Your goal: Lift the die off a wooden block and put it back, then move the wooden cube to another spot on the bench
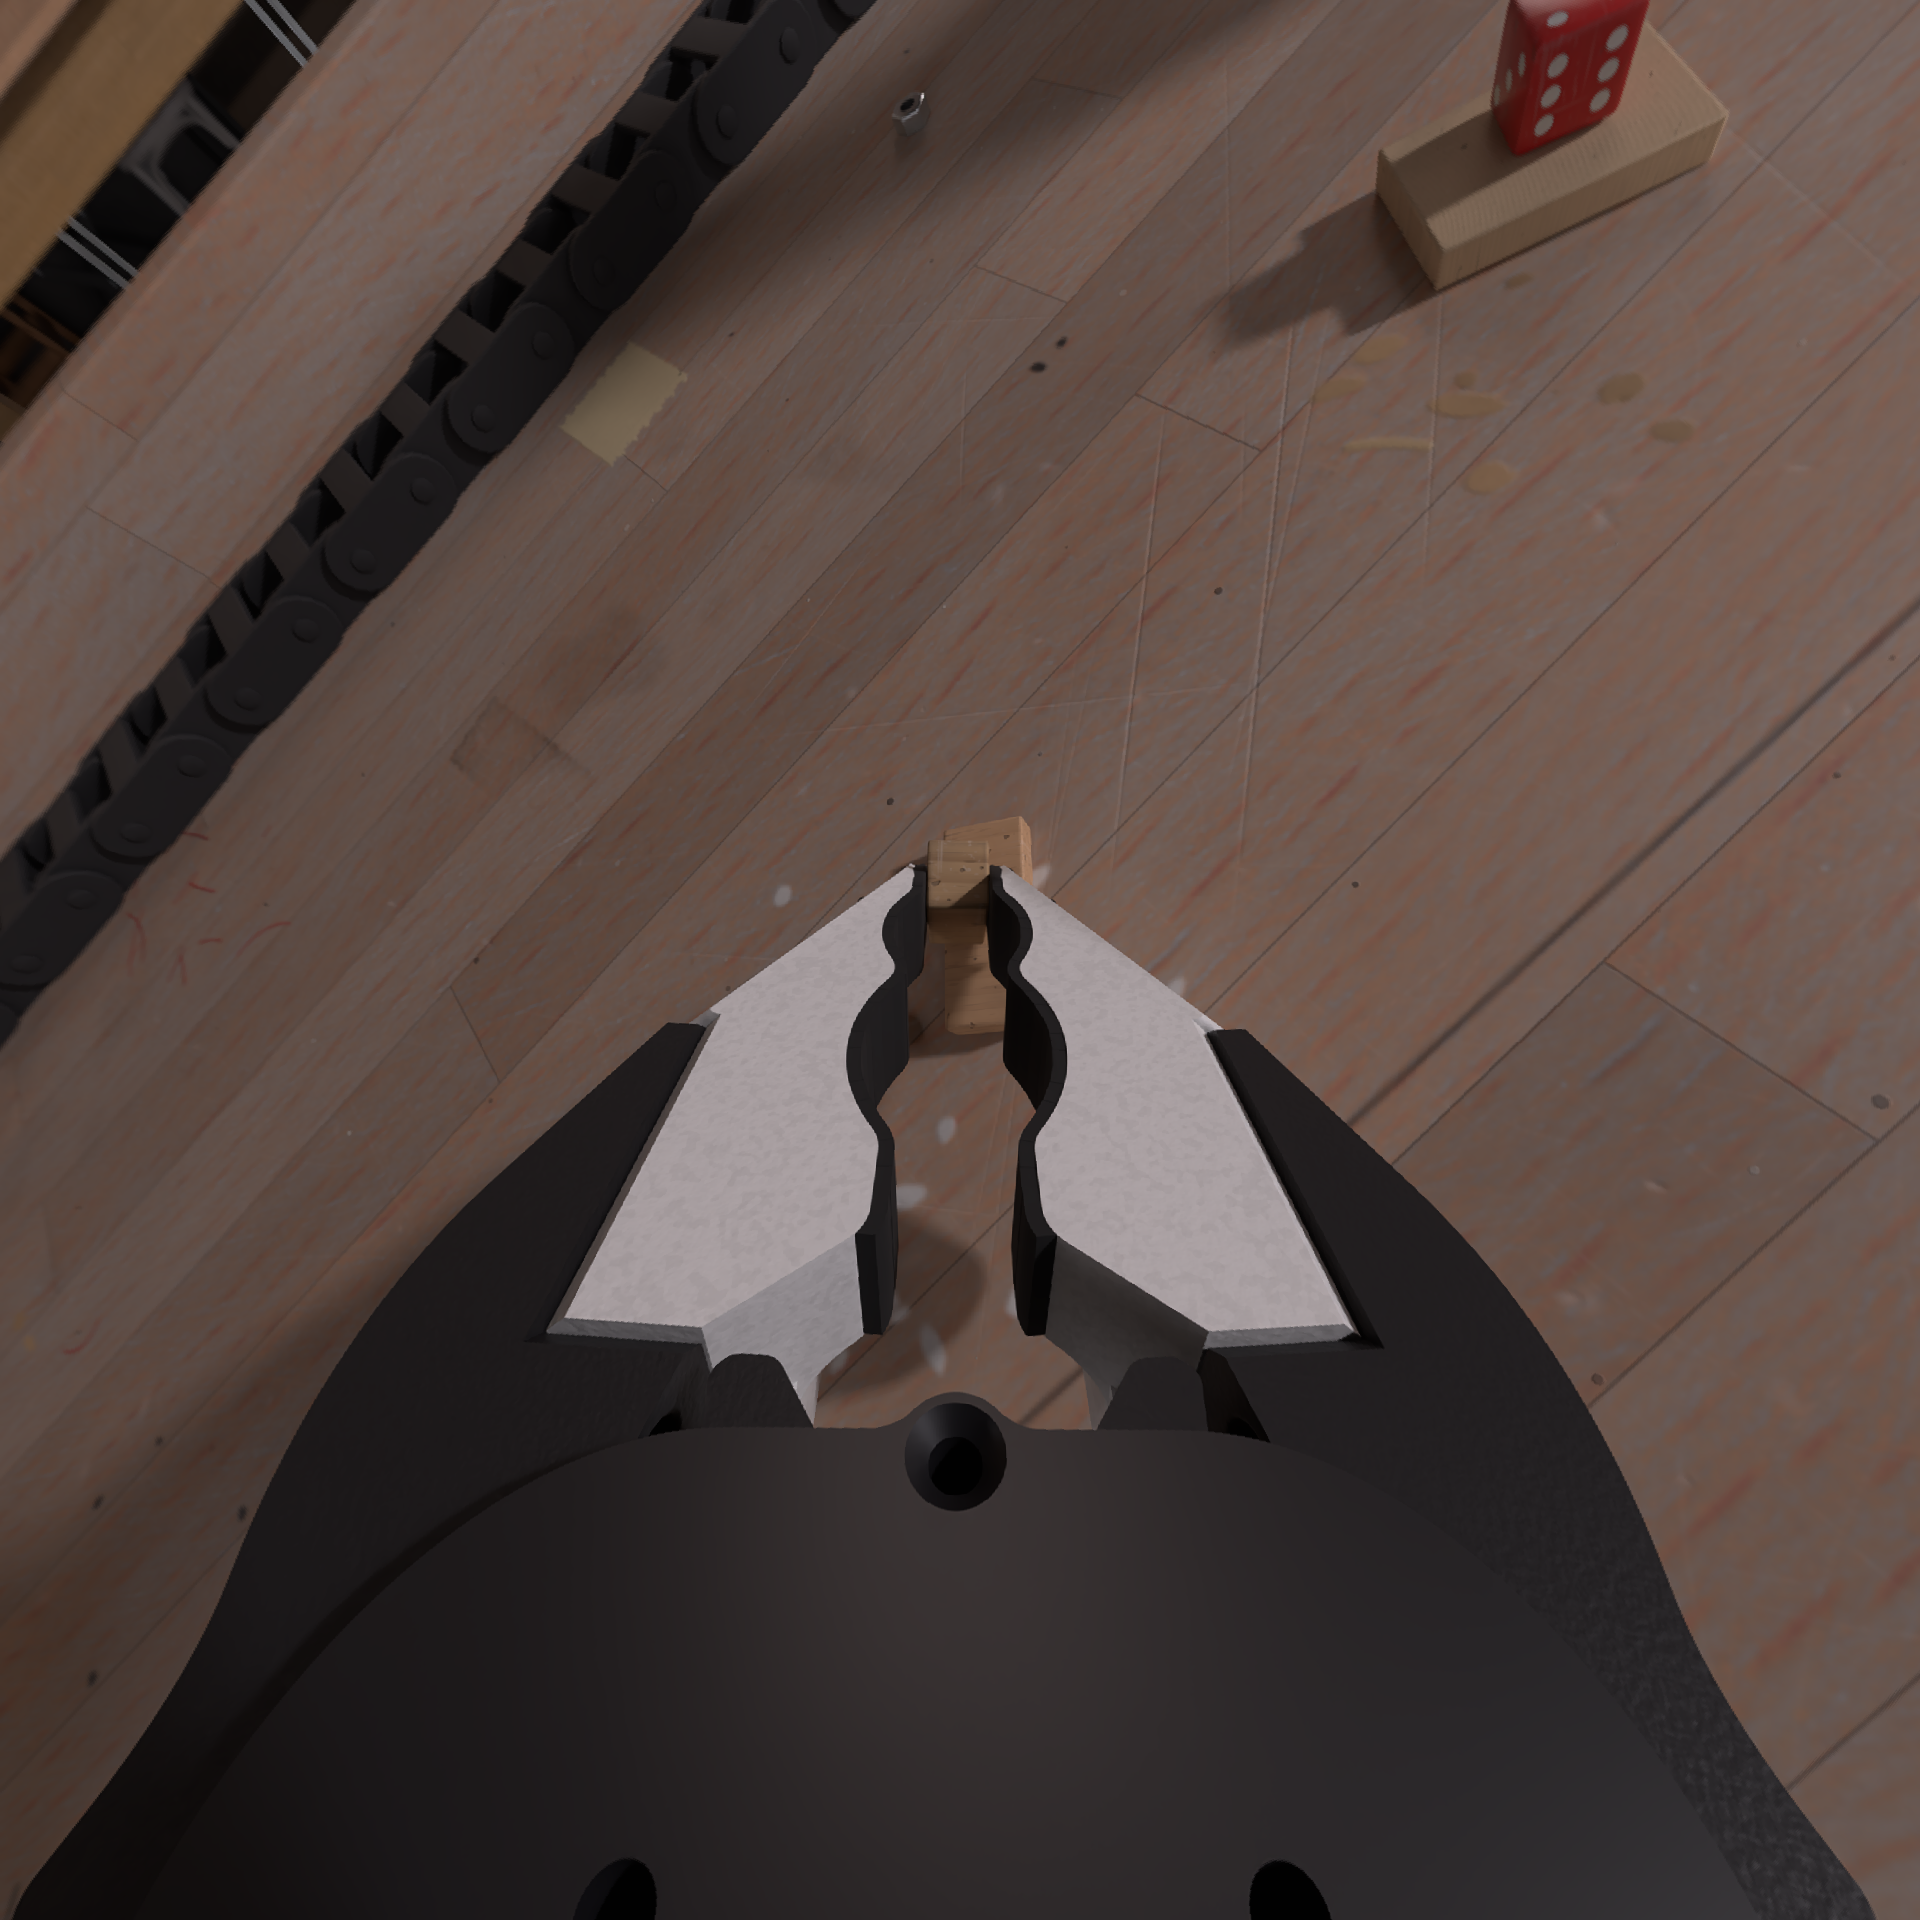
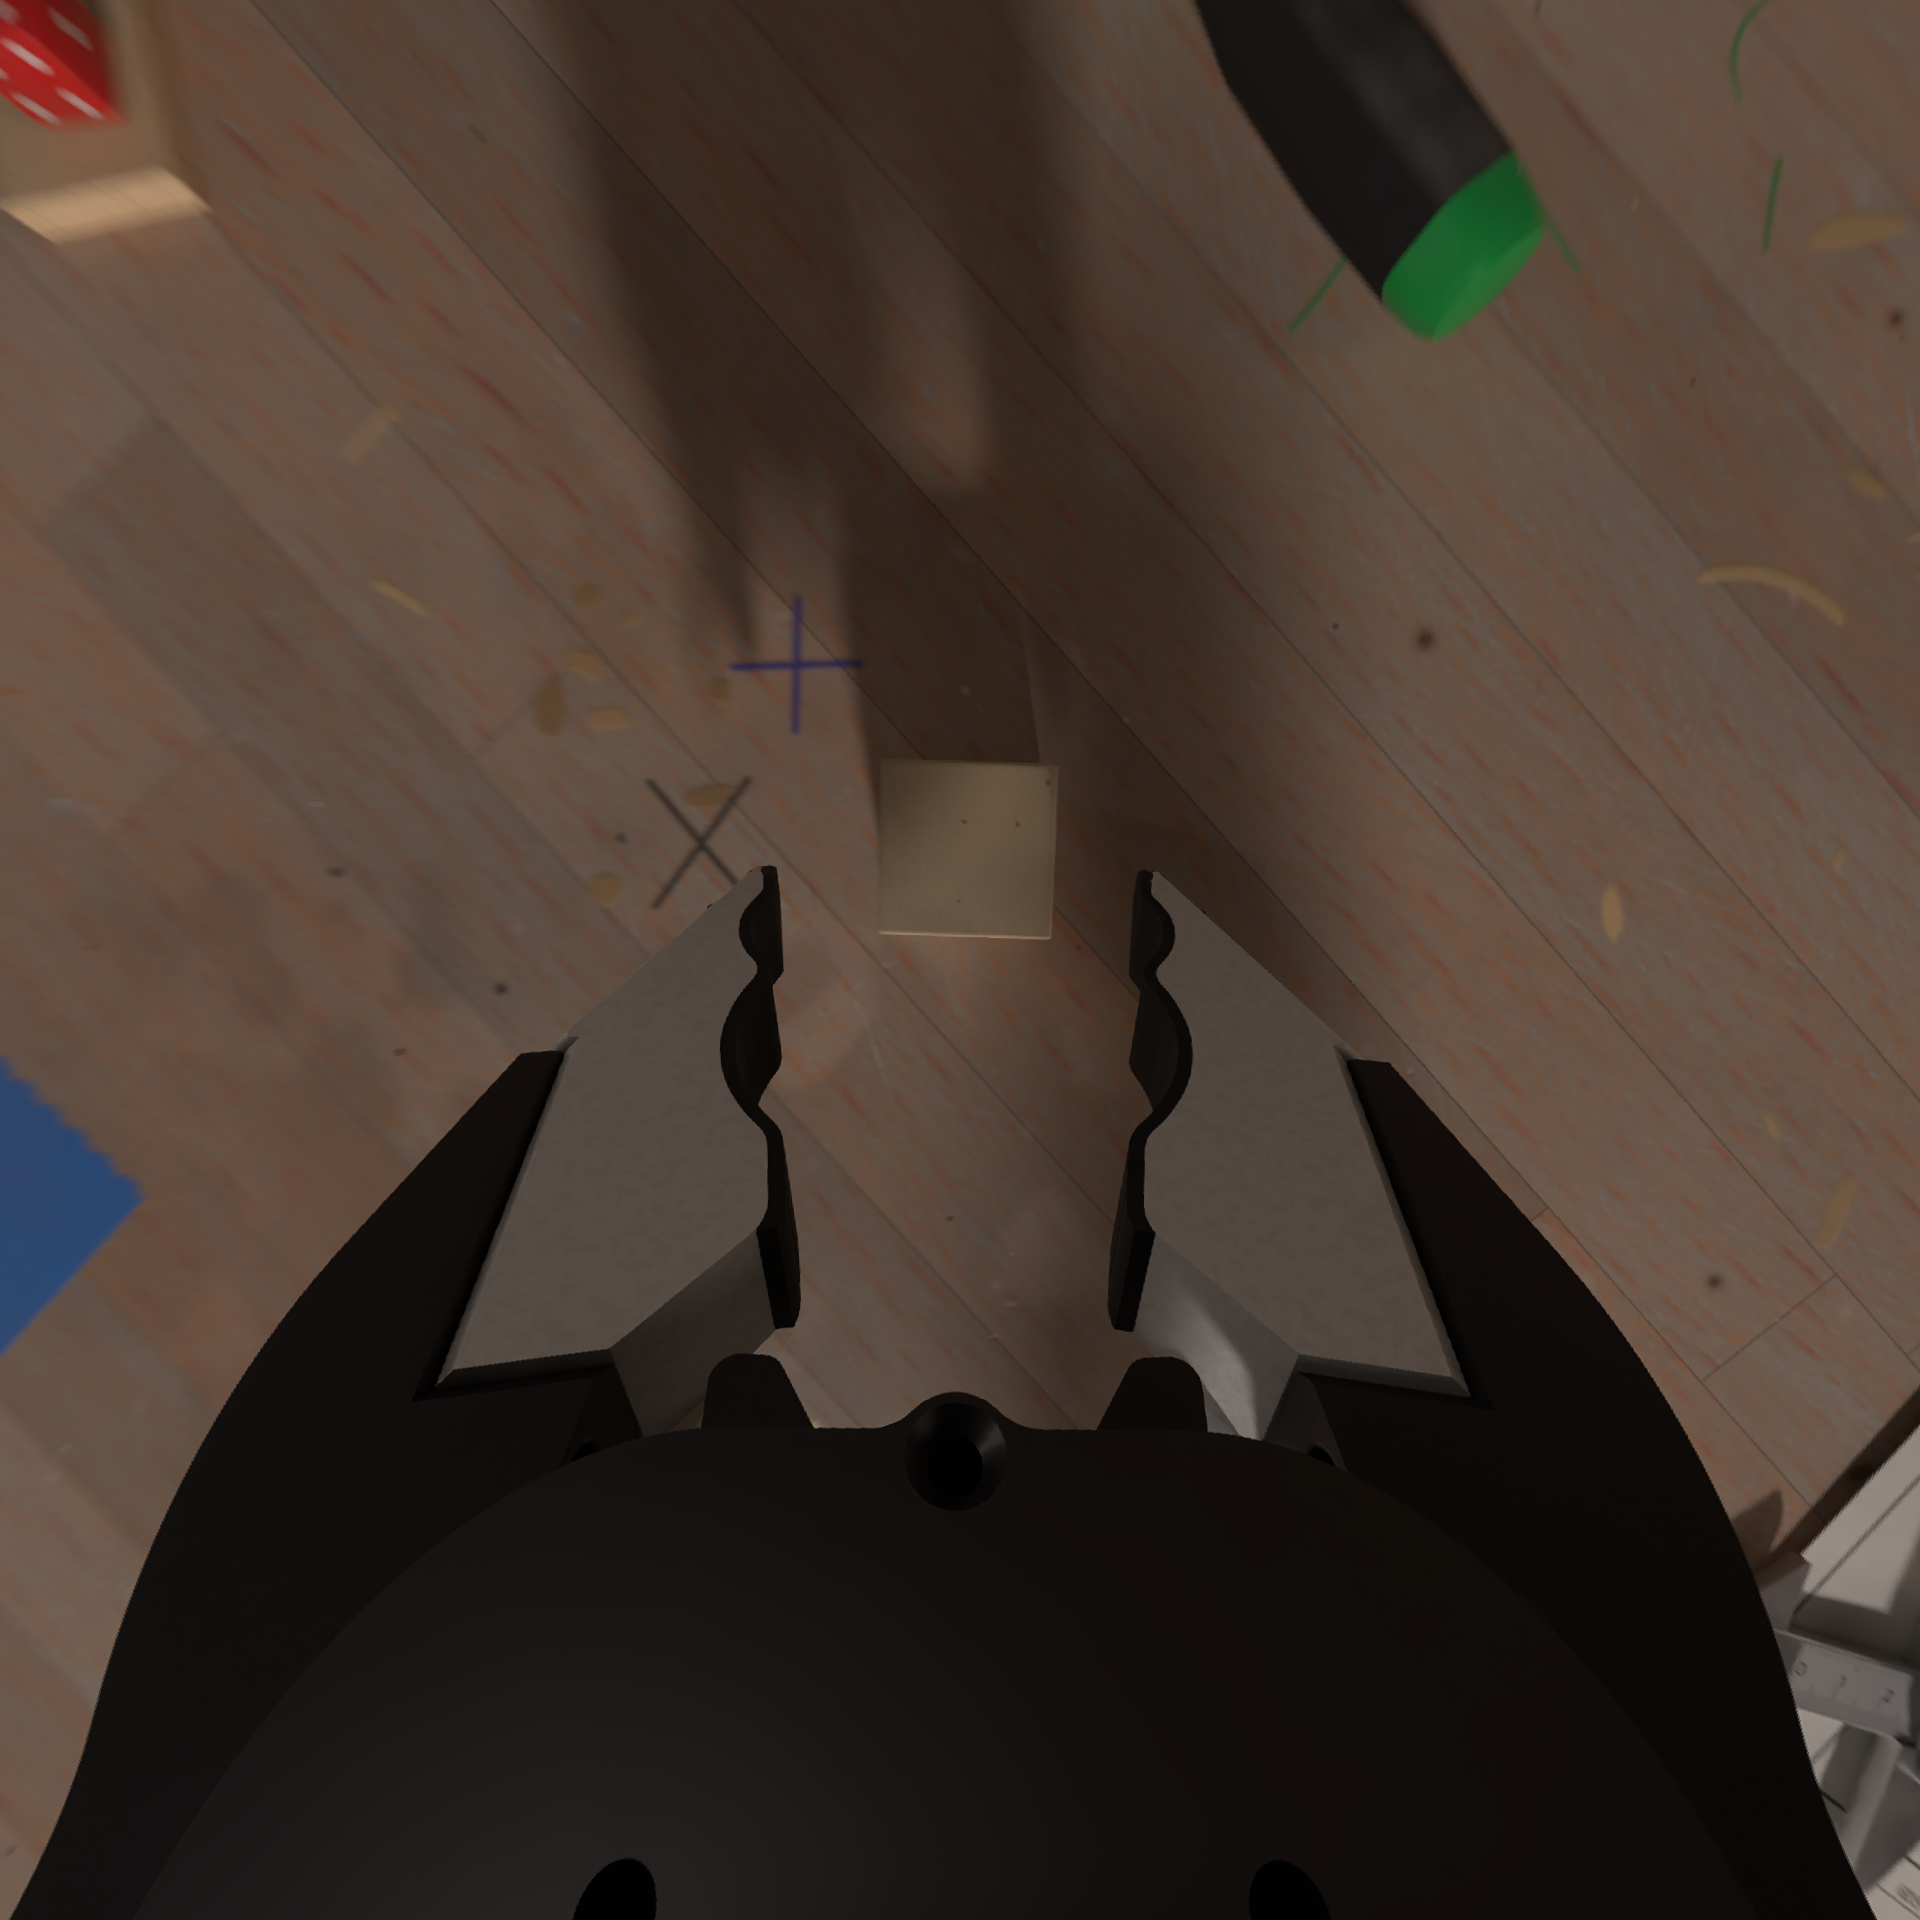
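A red die with white pips stands on a flat wooden block at the top right of the left wrist view. My left gripper is far from it, its fingers closed on a small light wooden piece that sticks out past the tips. In the right wrist view my right gripper is open and empty, hovering over the pale wooden cube, which lies on the bench between and just beyond the fingertips. The die and block show at the top left corner.
A black chain runs diagonally across the bench's left side, with a small metal nut and a tape scrap nearby. A black marker with a green cap lies at the upper right, and a blue piece sits at the left edge. Two pen crosses mark the bench.
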You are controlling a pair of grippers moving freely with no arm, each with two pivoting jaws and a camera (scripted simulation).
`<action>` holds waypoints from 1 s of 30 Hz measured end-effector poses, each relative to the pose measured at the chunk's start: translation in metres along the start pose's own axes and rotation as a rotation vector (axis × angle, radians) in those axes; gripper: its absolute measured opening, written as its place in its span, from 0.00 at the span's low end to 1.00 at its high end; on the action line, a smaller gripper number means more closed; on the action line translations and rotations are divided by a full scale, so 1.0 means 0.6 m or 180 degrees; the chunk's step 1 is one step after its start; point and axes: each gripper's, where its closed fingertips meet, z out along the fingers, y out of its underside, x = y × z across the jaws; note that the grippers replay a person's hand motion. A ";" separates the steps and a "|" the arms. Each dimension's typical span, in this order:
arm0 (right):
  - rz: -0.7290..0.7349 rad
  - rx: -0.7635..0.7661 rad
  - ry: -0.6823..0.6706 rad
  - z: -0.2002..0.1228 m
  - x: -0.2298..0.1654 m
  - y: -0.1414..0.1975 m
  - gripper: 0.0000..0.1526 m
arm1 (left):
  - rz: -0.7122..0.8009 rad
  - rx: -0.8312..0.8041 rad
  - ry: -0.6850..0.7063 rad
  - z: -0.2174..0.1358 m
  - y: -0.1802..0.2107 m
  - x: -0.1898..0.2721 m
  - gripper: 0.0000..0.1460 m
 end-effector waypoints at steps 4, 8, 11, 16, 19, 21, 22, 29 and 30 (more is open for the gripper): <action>0.0030 0.0016 0.0075 0.021 0.007 0.002 0.31 | 0.0134 0.0011 -0.0075 0.000 0.000 0.002 0.07; -0.0176 0.0138 0.0222 0.011 0.007 -0.009 0.24 | 0.0139 0.0019 -0.0041 0.000 0.000 0.002 0.07; -0.0195 0.0724 0.0446 -0.068 -0.003 -0.041 0.24 | 0.0110 0.0019 -0.0017 0.000 0.000 0.001 0.07; -0.0390 0.1797 -0.0046 -0.223 -0.121 -0.047 0.24 | 0.0096 0.0018 -0.0010 0.000 0.000 0.001 0.07; -0.0432 0.2053 -0.0551 -0.224 -0.204 -0.033 0.24 | 0.0045 0.0014 0.0026 0.000 0.000 0.000 0.07; -0.0395 0.2060 -0.0626 -0.200 -0.232 -0.031 0.24 | 0.0007 0.0010 0.0048 0.000 0.001 -0.001 0.07; -0.0357 0.2081 -0.0635 -0.187 -0.241 -0.035 0.24 | 0.0000 0.0010 0.0053 0.000 0.001 -0.001 0.07; -0.0056 0.2068 -0.1158 -0.117 -0.319 -0.092 0.24 | 0.0025 0.0013 0.0039 0.000 0.001 0.000 0.07; -0.0121 0.1946 -0.1150 -0.102 -0.330 -0.094 0.24 | 0.0012 0.0012 0.0050 0.000 0.001 0.000 0.07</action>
